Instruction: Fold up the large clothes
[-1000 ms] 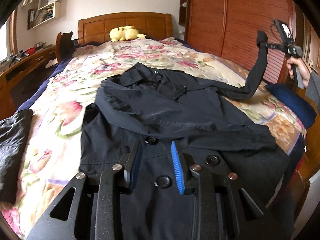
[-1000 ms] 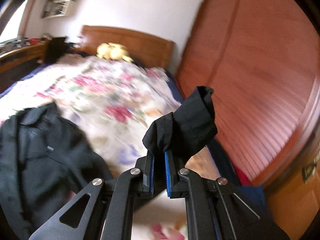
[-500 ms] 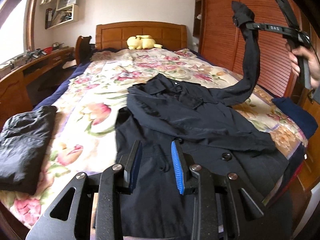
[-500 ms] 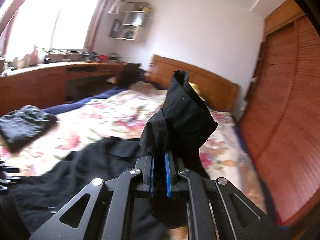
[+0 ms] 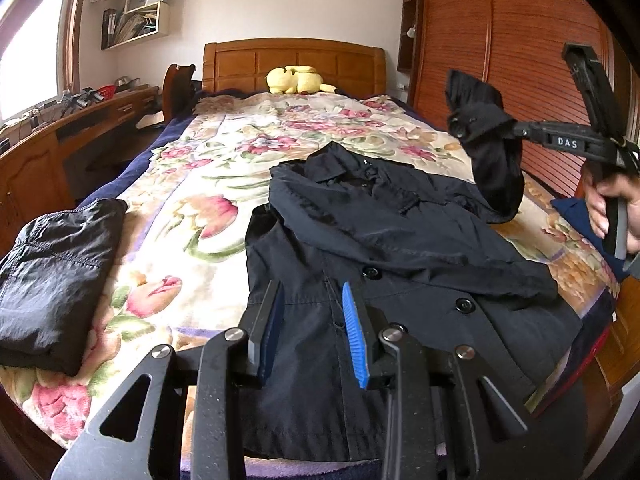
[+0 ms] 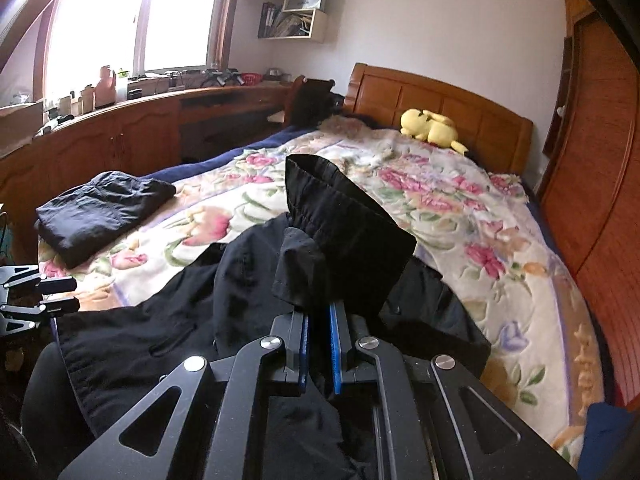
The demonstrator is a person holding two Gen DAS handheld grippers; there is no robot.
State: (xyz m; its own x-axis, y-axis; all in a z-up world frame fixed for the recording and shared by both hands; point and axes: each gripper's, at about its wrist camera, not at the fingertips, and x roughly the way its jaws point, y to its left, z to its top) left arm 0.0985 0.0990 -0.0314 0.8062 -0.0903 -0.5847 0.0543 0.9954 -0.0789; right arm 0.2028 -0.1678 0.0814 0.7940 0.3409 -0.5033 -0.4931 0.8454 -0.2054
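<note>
On the bed (image 5: 224, 148), a dark coat (image 5: 380, 240) is spread front-up over the flowered cover, with its collar toward the headboard; it appears to have been laid flat so that the sleeves can be turned in over the body. One sleeve already seems to be laid across the chest. The other sleeve (image 5: 492, 148) is lifted clear of the bed by its cuff, probably so that it can be carried across the coat and laid down without dragging. A folded garment (image 5: 52, 276) is kept apart at the bed's left edge, presumably as finished work, and a yellow toy (image 5: 294, 79) rests by the headboard.

The right tongs (image 6: 319, 350) are clamped on the sleeve's cuff, with the blue pads nearly together and cloth bunched above them. The left tongs (image 5: 312, 334) are held partly open above the coat's lower front; nothing is gripped between their pads, and no contact with the cloth can be made out.
</note>
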